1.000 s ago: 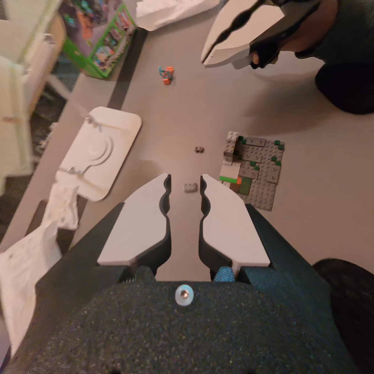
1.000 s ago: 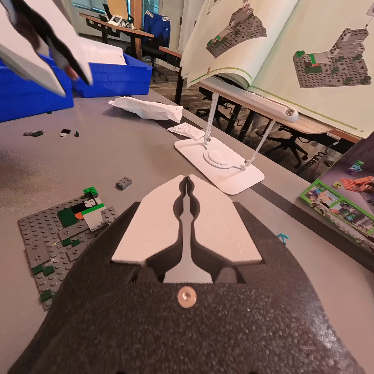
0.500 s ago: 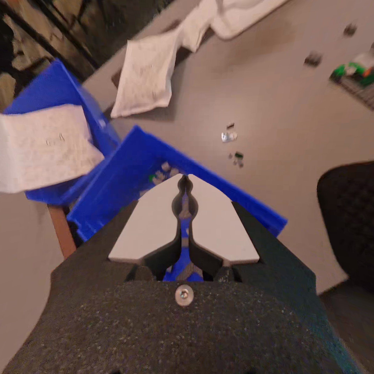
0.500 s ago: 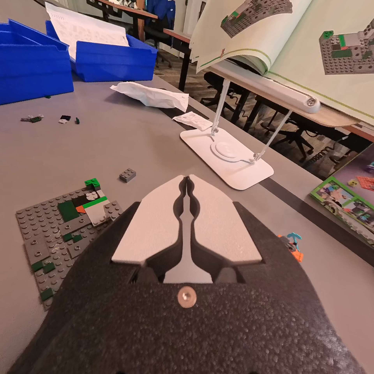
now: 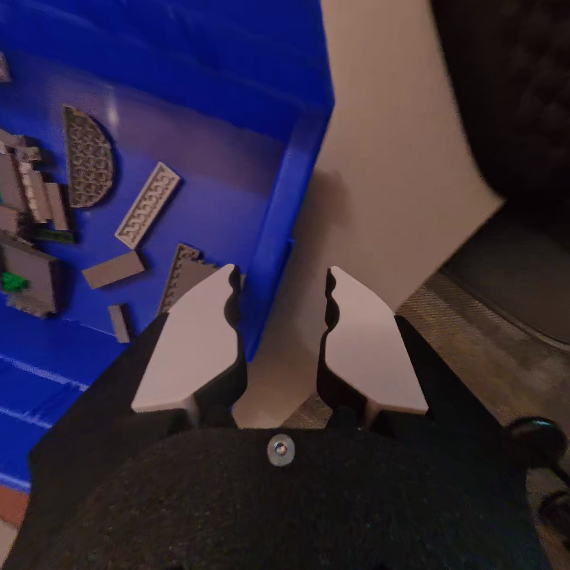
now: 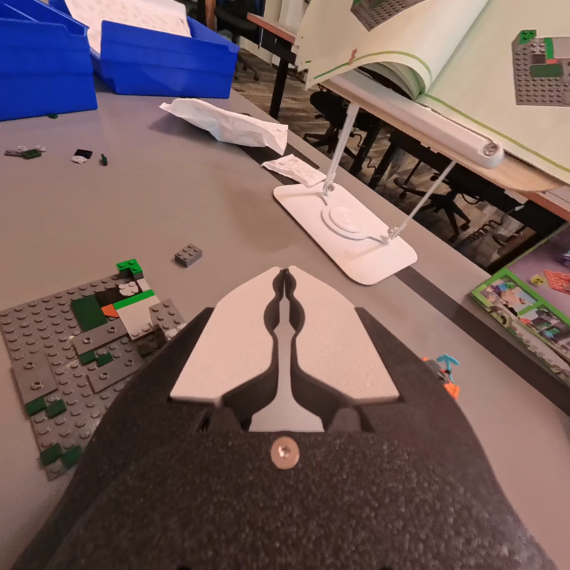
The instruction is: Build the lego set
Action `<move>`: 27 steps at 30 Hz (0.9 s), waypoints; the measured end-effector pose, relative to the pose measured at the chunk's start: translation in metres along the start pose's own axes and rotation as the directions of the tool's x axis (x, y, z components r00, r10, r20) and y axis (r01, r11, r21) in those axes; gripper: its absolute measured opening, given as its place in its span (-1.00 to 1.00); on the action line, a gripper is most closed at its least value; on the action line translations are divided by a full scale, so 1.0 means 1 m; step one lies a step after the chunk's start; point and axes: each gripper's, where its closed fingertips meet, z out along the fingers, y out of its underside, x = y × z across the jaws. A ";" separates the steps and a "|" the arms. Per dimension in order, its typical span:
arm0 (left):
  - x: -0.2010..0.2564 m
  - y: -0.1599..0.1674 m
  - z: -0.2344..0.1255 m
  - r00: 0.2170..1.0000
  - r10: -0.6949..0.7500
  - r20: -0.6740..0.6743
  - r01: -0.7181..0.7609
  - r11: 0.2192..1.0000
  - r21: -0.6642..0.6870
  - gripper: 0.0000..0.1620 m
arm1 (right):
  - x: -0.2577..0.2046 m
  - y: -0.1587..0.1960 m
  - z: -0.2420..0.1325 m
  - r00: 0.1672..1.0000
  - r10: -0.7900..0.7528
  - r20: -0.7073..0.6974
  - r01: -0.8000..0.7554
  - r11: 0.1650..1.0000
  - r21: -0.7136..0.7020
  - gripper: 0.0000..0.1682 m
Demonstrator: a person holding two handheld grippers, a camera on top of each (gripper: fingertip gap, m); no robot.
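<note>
My left gripper (image 5: 282, 271) is open and empty, hovering over the right wall of a blue bin (image 5: 271, 216). The bin holds several grey Lego parts: a half-round plate (image 5: 89, 157), a long light plate (image 5: 148, 205), a flat tile (image 5: 114, 273) and a wedge plate (image 5: 185, 274). My right gripper (image 6: 284, 271) is shut and empty above the grey table (image 6: 185, 191). To its left lies the grey baseplate (image 6: 55, 364) with green, white and orange pieces on it. A loose dark grey brick (image 6: 188, 254) lies just beyond it.
A white book stand (image 6: 345, 228) holds the open instruction book (image 6: 462, 61) at the right. Two blue bins (image 6: 160, 58) stand at the back left, with small loose pieces (image 6: 80, 154) and a white bag (image 6: 228, 123) near them. The set's box (image 6: 530, 317) and a small figure (image 6: 444, 370) lie at the right. The tips of one gripper are about 55 cm away from the tips of the other.
My left gripper swung from the table to over the blue bin and opened its fingers after being shut. My right gripper stayed shut and moved slightly closer to the baseplate.
</note>
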 end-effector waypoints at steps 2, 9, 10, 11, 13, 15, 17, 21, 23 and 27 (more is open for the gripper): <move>-0.009 -0.001 0.003 0.995 0.010 0.094 -0.008 1.000 -0.021 -0.57 | -0.003 0.000 0.003 1.000 -0.011 0.007 0.011 1.000 -0.006 -1.00; -0.008 -0.034 0.012 0.955 0.016 0.297 0.002 0.998 -0.062 -0.65 | -0.006 0.006 0.009 1.000 -0.017 0.013 0.017 0.999 -0.029 -1.00; -0.007 -0.038 0.013 0.947 0.005 0.321 0.021 0.997 -0.079 -0.65 | -0.006 0.007 0.009 1.000 -0.014 0.013 0.015 0.999 -0.031 -1.00; -0.006 -0.044 0.014 0.938 0.003 0.347 0.031 0.995 -0.094 -0.65 | -0.005 0.007 0.010 1.000 -0.013 0.013 0.013 0.999 -0.032 -1.00; -0.003 -0.059 0.018 0.925 -0.018 0.380 0.059 0.993 -0.097 -0.65 | -0.006 0.008 0.012 1.000 -0.011 0.015 0.012 0.999 -0.035 -1.00; 0.001 -0.074 0.023 0.917 -0.040 0.397 0.085 0.992 -0.097 -0.66 | -0.007 0.008 0.013 1.000 -0.012 0.019 0.013 0.999 -0.038 -1.00; 0.001 -0.087 0.026 0.908 -0.035 0.418 0.085 0.991 -0.102 -0.65 | -0.009 0.009 0.014 1.000 -0.014 0.024 0.015 0.999 -0.040 -1.00; 0.000 -0.104 0.030 0.901 -0.002 0.435 0.043 0.996 -0.084 -0.67 | -0.009 0.008 0.012 0.999 -0.019 0.026 0.020 0.999 -0.036 -1.00; -0.001 -0.108 0.026 0.897 -0.002 0.442 0.033 0.997 -0.063 -0.72 | -0.007 0.008 0.011 1.000 -0.013 0.024 0.013 0.999 -0.032 -1.00; 0.004 -0.118 0.006 0.914 -0.029 0.406 0.011 0.999 0.045 -0.68 | -0.006 0.011 0.010 1.000 0.002 0.029 -0.001 1.000 -0.030 -1.00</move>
